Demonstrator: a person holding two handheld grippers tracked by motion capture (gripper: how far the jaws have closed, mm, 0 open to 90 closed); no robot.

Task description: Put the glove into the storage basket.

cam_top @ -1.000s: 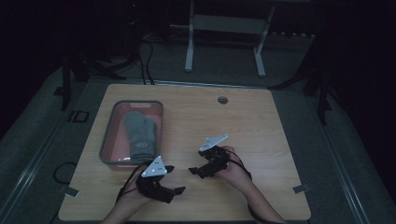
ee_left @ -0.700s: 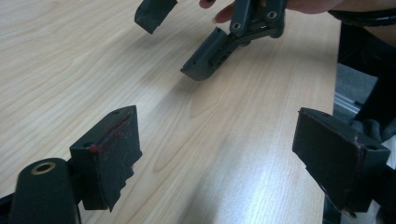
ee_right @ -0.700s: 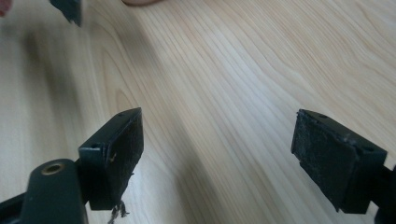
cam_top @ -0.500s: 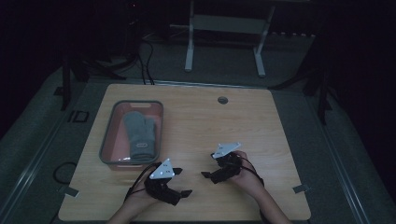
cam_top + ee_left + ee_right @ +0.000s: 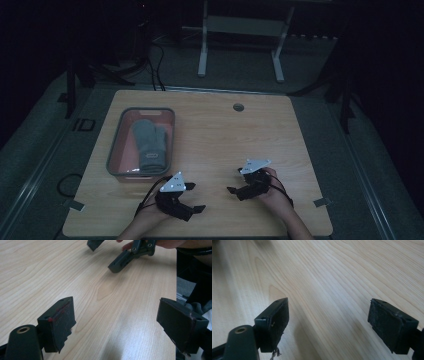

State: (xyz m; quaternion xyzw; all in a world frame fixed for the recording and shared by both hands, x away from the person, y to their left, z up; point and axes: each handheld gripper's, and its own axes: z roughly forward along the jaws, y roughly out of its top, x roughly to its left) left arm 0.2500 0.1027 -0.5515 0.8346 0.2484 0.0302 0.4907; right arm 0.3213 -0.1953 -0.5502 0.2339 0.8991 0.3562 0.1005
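Both the left tool (image 5: 192,208) and right tool (image 5: 236,184) gaped wide, empty, over the pale wood-grain bench (image 5: 215,130); a grey mitten (image 5: 149,145) lay in a rectangular tray (image 5: 116,150).

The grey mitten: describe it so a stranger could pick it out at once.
Start at the wooden table and go to its left side, where a grey-rimmed tray with a reddish floor sits. The grey mitten lies flat inside it, cuff toward the person. It is the one soft thing here, apart from the left gripper and right gripper near the front edge.
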